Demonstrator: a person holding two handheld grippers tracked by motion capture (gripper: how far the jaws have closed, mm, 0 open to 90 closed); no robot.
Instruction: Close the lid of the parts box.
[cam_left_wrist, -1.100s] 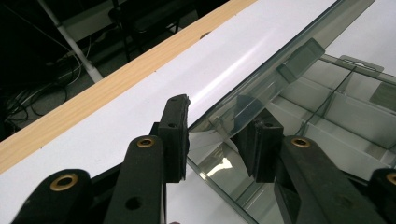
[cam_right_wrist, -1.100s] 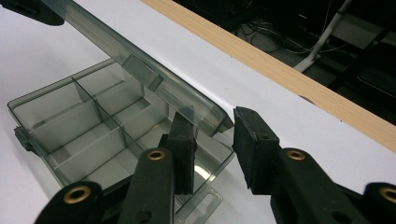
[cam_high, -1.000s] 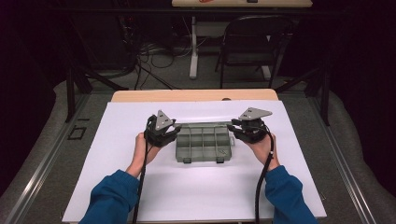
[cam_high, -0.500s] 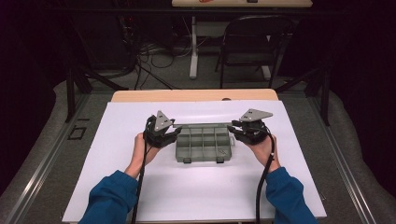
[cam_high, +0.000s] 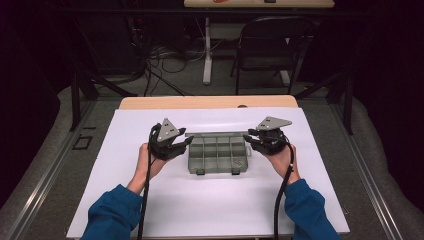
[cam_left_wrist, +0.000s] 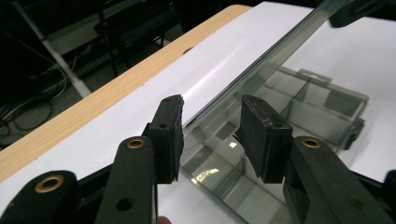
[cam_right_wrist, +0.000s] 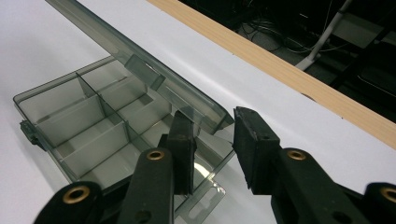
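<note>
Blue sleeves, two of them, come in from the near edge of the white-covered table (cam_high: 210, 205), each hand carrying one black hand-held gripper with a trailing cable. One smoky grey translucent plastic compartment box (cam_high: 218, 153) lies flat on the white sheet between the two hands, near the middle of the table, with two small latch tabs on its near edge. Its dividers form several compartments in rows; the exact count cannot be told, and those that can be seen are bare.

At the box's left end, the left hand-held gripper (cam_left_wrist: 212, 133) has its two pads on either side of the raised edge of the clear hinged lid (cam_left_wrist: 280, 56); a gap shows on each side, so the pads are released and do not press on it, and the jaws have just been closing a little. At the right end, the right hand-held gripper (cam_right_wrist: 212, 149) sits over the box corner with the lid's end between its pads; whether they pinch it cannot be told.

Beyond the white sheet runs one strip of pale wood (cam_high: 207, 101), and farther off stands one dark folding chair (cam_high: 267, 50).
</note>
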